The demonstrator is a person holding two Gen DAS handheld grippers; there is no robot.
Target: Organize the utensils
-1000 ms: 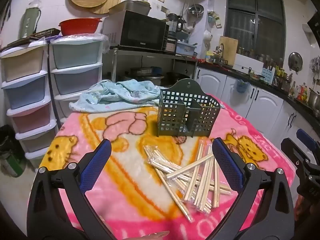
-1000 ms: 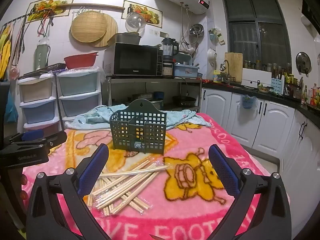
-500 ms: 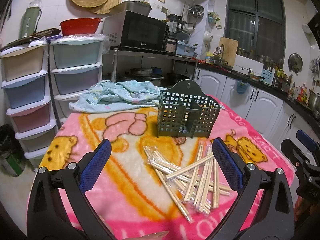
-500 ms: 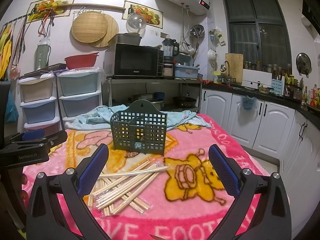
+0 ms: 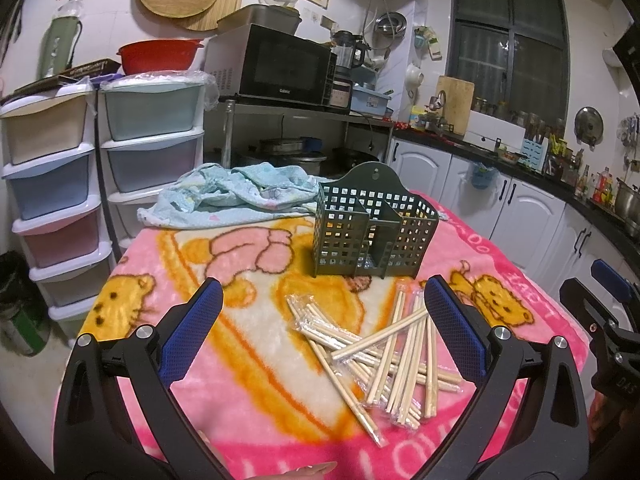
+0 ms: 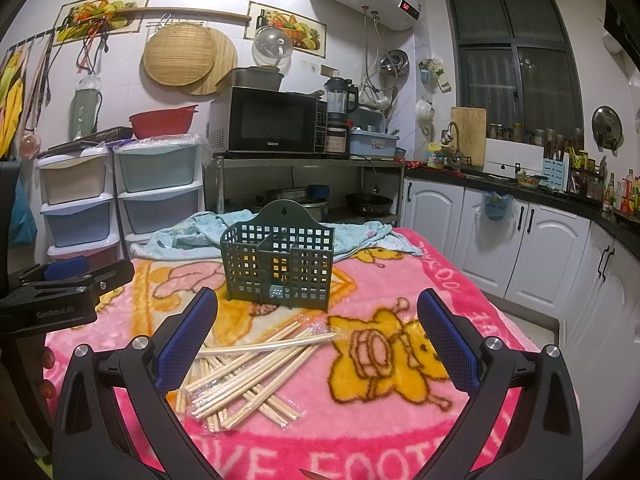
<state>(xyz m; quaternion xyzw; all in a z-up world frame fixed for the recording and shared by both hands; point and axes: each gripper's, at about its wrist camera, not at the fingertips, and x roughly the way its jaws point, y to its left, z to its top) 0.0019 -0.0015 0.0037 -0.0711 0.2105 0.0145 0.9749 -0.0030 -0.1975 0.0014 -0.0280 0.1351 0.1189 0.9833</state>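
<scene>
Left wrist view shows the left gripper (image 5: 322, 318) spread wide and empty above a pink cartoon-print blanket (image 5: 248, 392). A loose heap of wooden chopsticks (image 5: 384, 344), some in clear wrappers, lies on the blanket between the blue pads, nearer the right one. Behind the heap stands a dark green slotted utensil holder (image 5: 370, 232), upright, its compartments showing nothing inside. A crumpled light blue cloth (image 5: 232, 196) lies beyond it. Right wrist view shows the right gripper (image 6: 318, 328) likewise wide apart and holding nothing, with the chopsticks (image 6: 252, 368) beside its left pad and the holder (image 6: 278, 258) further back.
</scene>
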